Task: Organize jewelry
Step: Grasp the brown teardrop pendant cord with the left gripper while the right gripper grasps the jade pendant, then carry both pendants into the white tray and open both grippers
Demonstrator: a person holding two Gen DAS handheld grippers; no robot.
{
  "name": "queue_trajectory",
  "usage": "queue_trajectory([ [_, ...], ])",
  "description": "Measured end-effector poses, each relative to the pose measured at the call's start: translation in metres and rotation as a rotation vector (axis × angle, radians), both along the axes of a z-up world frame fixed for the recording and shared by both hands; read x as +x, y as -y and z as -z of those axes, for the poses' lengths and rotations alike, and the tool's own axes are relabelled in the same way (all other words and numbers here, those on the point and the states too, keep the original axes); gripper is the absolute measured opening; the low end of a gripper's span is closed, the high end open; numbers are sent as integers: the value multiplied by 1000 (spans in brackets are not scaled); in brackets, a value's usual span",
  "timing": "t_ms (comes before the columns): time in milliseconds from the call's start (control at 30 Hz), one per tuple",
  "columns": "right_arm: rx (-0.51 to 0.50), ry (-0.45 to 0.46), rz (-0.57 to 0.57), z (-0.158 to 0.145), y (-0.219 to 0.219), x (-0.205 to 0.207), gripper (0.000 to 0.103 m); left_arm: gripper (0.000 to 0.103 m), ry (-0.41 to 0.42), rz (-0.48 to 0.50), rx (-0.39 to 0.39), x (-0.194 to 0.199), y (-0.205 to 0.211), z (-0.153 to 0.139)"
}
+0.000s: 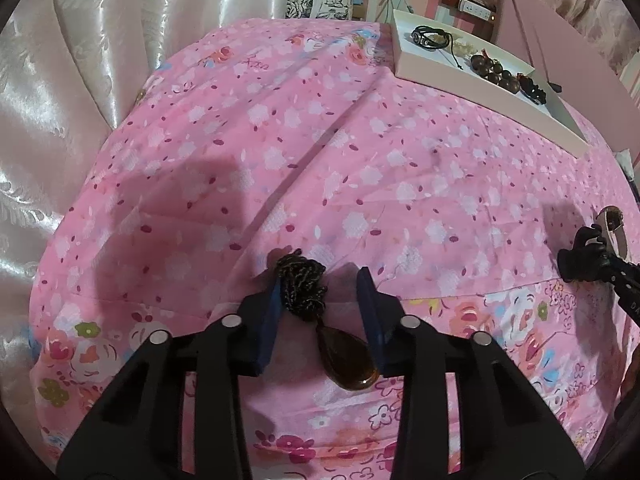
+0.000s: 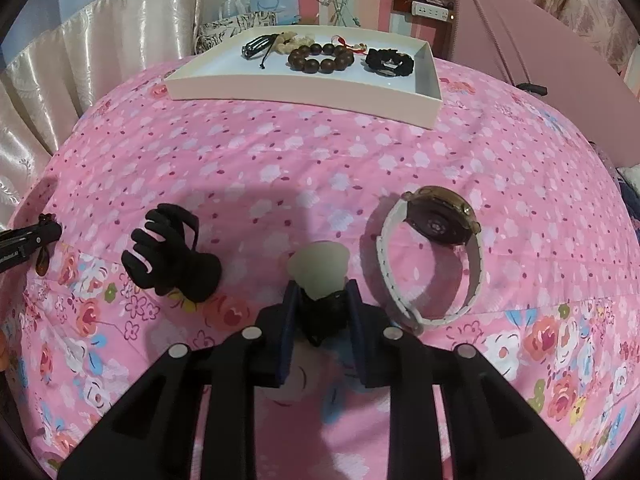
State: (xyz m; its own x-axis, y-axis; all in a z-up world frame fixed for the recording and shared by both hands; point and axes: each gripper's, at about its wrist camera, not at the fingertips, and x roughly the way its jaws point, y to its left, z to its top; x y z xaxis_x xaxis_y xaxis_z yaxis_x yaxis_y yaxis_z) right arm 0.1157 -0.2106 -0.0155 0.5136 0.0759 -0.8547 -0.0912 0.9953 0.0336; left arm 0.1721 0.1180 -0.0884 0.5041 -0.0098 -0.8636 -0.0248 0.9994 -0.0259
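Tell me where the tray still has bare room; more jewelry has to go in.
The tray is bare along its near wall and left end. Its far side is crowded: black cord bracelet, brown bead bracelet, black bracelet.

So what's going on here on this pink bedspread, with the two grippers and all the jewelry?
A person is sorting jewelry on a pink floral bedspread with two handheld grippers. The left gripper straddles a corded amber pendant; its pads don't clearly pinch it. The right gripper is shut on a pale pendant by its black cord. A white-strapped watch and black hair claw lie loose, while bracelets already sit in the white tray.
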Motion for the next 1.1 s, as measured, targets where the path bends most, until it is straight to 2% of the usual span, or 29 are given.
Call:
queue_trajectory([
  [100, 4, 3, -1, 0, 1, -1, 24, 21, 1, -1, 4, 2, 1, 0],
  [167, 4, 5, -3, 0, 1, -1, 23, 19, -1, -4, -2, 3, 0, 0],
  [600, 32, 18, -9, -3, 1, -4, 22, 17, 18, 12, -27, -2, 3, -5],
  [1100, 48, 30, -7, -6, 2, -4, 22, 17, 69, 36, -40, -12, 8, -25],
])
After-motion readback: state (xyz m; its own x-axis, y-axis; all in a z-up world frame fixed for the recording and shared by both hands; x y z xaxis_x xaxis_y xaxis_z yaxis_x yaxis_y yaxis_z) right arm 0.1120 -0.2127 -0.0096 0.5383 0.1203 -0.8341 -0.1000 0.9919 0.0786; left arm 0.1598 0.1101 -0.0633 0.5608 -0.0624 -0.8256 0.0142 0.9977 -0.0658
